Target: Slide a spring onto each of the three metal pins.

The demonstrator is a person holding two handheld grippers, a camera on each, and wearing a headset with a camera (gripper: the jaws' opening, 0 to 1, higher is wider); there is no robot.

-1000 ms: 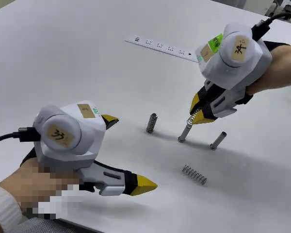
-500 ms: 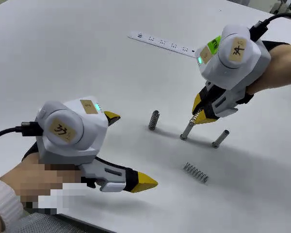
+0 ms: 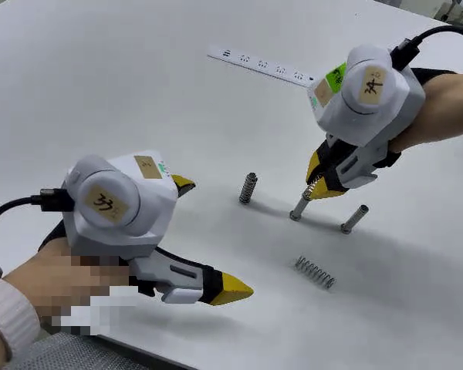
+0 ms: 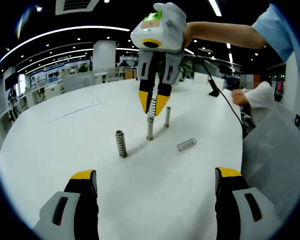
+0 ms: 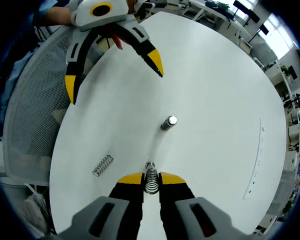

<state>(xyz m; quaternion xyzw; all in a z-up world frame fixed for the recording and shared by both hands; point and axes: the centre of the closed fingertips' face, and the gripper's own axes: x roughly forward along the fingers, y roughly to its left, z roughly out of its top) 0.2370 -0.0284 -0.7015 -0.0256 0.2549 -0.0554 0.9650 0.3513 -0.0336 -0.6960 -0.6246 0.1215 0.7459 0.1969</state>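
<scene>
- The right gripper point(image 3: 318, 187) is nearly closed, pinching a spring point(image 3: 312, 185) whose lower end meets the top of the middle pin point(image 3: 299, 208).
- The left gripper point(image 3: 210, 237) is spread wide and holds nothing, near and left of the pins.
- The left pin point(image 3: 248, 188) wears a spring; the right pin point(image 3: 353, 220) is bare; a loose spring point(image 3: 314, 273) lies nearer.
- Compared with a second ago, the right gripper sits lower over the pin.

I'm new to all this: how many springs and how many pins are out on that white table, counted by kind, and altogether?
3 coiled metal springs
3 upright metal pins
Total: 6
</scene>
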